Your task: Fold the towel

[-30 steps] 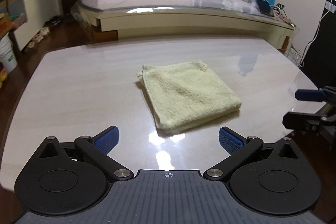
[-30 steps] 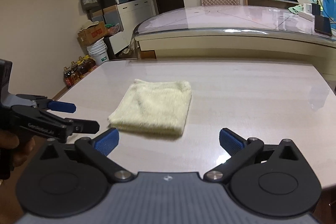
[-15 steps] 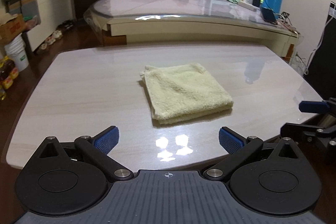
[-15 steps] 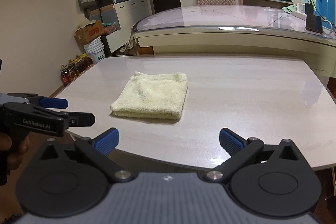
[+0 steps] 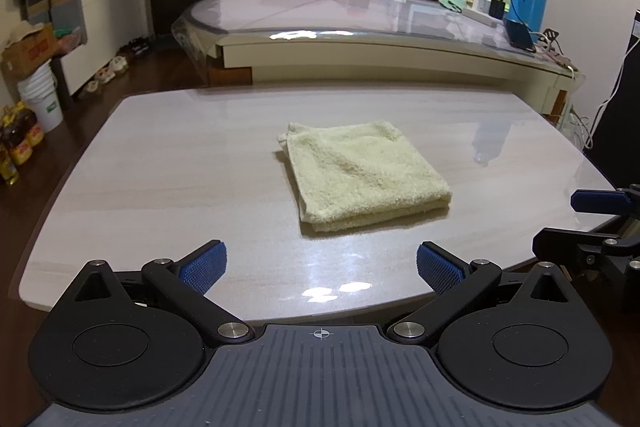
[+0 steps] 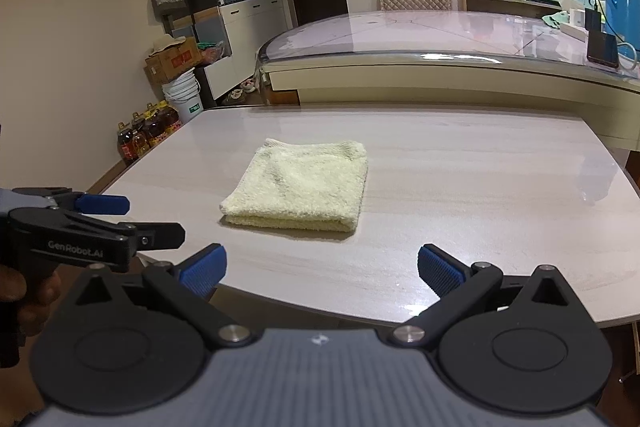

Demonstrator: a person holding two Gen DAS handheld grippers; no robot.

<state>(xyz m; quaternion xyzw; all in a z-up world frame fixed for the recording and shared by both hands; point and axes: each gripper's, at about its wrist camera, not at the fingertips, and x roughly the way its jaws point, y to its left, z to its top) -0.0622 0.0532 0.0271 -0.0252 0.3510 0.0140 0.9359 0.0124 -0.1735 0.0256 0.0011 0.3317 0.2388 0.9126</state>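
The folded yellow towel [image 5: 366,173] lies mid-table [image 5: 160,179], straight ahead of and well apart from both the left gripper [image 5: 321,263] and right gripper [image 6: 320,265], each spread wide, empty, about equally near.

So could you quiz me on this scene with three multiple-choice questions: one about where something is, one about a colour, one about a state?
1. Where does the towel lie?
A. on the near table
B. on a chair
C. on the floor

2. What colour is the towel?
A. blue
B. pale yellow
C. red

3. How do the left hand-held gripper and right hand-held gripper stand?
A. both clamped on the towel
B. one open, one shut
C. both open, holding nothing

Answers: 1 A, it rests flat near the tabletop's middle; 2 B, both views show pale yellow terry; 3 C, each pair of blue pads is wide apart, short of the towel.
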